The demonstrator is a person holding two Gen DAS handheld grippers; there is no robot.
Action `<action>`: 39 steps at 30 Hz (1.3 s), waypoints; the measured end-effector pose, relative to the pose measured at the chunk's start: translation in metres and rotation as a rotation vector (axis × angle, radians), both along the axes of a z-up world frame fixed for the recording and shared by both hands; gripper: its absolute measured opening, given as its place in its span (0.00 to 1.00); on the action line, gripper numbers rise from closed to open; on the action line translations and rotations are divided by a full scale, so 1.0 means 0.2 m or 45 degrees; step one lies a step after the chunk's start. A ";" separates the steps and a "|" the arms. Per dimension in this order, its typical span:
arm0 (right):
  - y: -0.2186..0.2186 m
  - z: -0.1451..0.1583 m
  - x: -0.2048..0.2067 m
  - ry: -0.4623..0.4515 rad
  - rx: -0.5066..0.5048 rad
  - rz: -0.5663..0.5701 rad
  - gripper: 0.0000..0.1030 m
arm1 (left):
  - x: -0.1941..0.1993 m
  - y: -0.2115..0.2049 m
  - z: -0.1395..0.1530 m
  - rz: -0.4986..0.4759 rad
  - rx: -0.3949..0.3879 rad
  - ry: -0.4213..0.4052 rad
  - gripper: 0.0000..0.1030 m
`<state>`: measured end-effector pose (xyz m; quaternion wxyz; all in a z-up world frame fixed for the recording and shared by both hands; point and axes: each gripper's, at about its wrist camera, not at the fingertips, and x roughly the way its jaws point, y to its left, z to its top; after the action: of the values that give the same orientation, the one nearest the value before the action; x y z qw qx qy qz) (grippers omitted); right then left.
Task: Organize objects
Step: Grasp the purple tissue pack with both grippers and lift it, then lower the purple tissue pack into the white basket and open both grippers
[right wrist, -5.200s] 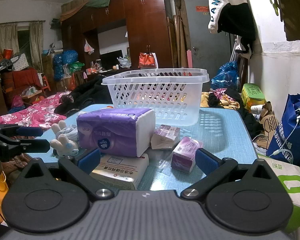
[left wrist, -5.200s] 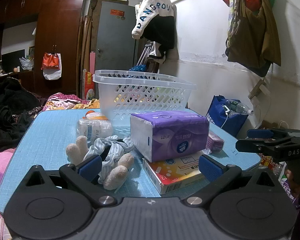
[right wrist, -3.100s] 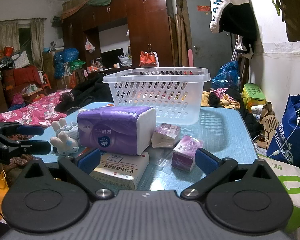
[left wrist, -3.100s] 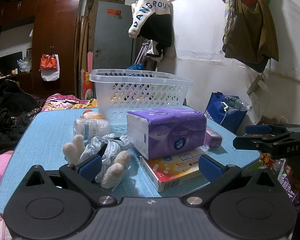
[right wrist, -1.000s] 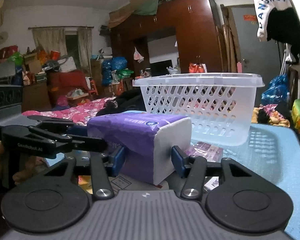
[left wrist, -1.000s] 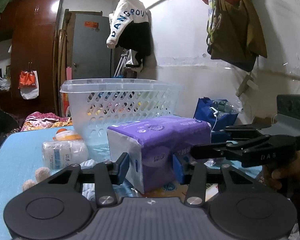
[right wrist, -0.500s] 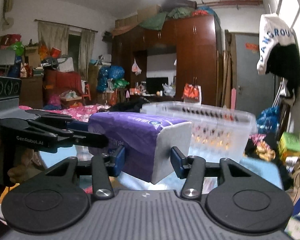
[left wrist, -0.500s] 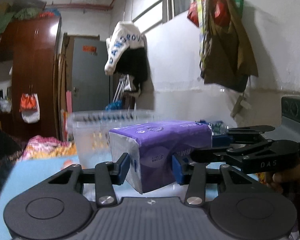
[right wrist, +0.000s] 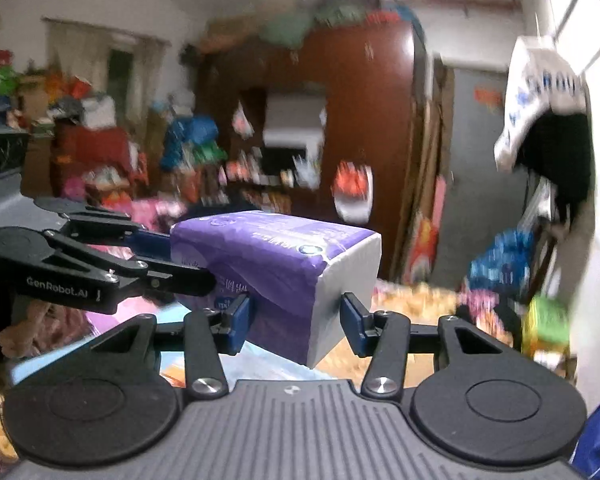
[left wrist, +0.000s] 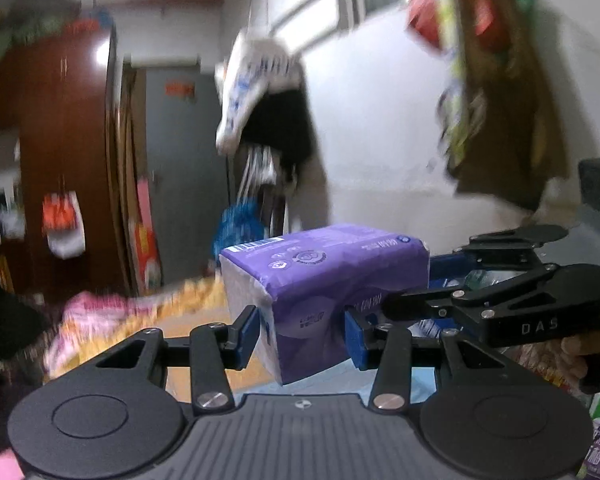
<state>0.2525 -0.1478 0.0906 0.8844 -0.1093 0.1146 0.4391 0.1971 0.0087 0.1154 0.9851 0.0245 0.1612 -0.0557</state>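
A purple tissue pack [left wrist: 320, 280] hangs in the air, held from two sides. My left gripper [left wrist: 302, 330] is shut on its near end. My right gripper [right wrist: 294, 324] is shut on its other end, where the pack [right wrist: 276, 268] shows purple with a white end face. Each view shows the other gripper: the right one [left wrist: 480, 304] reaches in from the right, the left one [right wrist: 100, 268] from the left. The white basket and the table's other objects are below both views. A strip of blue table [left wrist: 340, 376] shows under the pack.
The surroundings are motion-blurred. A white hoodie [left wrist: 260, 92] and bags [left wrist: 488, 92] hang on the right wall. A brown wardrobe [right wrist: 360, 128] and grey door [left wrist: 180, 184] stand behind. Clutter and bedding [right wrist: 100, 168] fill the left of the room.
Both grippers closed on the tissue pack and have lifted it well above the table. The basket and the other objects have dropped out of both views.
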 end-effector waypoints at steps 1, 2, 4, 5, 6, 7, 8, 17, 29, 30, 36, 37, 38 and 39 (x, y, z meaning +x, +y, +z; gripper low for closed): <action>0.05 -0.04 0.04 0.029 -0.027 -0.017 0.50 | 0.08 0.03 -0.04 0.004 -0.022 0.048 0.47; 0.10 -0.07 0.09 0.055 -0.055 -0.033 0.50 | 0.15 0.05 -0.07 0.006 -0.034 0.093 0.47; 0.18 -0.14 0.20 0.103 -0.106 -0.066 0.49 | 0.30 0.08 -0.14 0.018 -0.062 0.179 0.47; 0.20 -0.16 0.24 0.123 -0.121 -0.081 0.49 | 0.34 0.09 -0.17 0.024 -0.055 0.208 0.47; 0.24 -0.19 0.28 0.140 -0.140 -0.094 0.49 | 0.39 0.09 -0.20 0.032 -0.047 0.235 0.47; 0.26 -0.22 0.31 0.152 -0.156 -0.103 0.49 | 0.42 0.08 -0.21 0.042 -0.033 0.254 0.47; 0.26 -0.23 0.33 0.158 -0.170 -0.109 0.49 | 0.45 0.09 -0.23 0.048 -0.027 0.271 0.47; 0.29 -0.30 0.34 0.186 -0.287 -0.127 0.51 | 0.52 0.11 -0.27 0.099 -0.002 0.326 0.47; -0.08 -0.31 -0.17 -0.070 -0.054 -0.266 1.00 | -0.17 0.11 -0.20 0.116 -0.053 0.022 0.85; -0.15 -0.35 -0.24 -0.052 -0.012 -0.273 1.00 | -0.26 0.11 -0.23 0.104 -0.067 0.015 0.85; -0.48 -0.60 -0.48 0.144 0.283 -0.320 1.00 | -0.63 0.06 -0.42 0.077 -0.133 -0.058 0.85; -0.50 -0.62 -0.49 0.163 0.319 -0.331 1.00 | -0.65 0.04 -0.45 0.066 -0.154 -0.063 0.85; -0.52 -0.66 -0.50 0.181 0.343 -0.342 1.00 | -0.65 0.03 -0.47 0.061 -0.175 -0.059 0.85; -0.51 -0.68 -0.49 0.203 0.322 -0.354 1.00 | -0.63 0.01 -0.50 0.055 -0.190 -0.035 0.85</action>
<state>0.1536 -0.2505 -0.0452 0.9313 0.0548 0.1423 0.3309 0.0710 0.0116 0.0153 0.9872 -0.0516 0.1434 -0.0460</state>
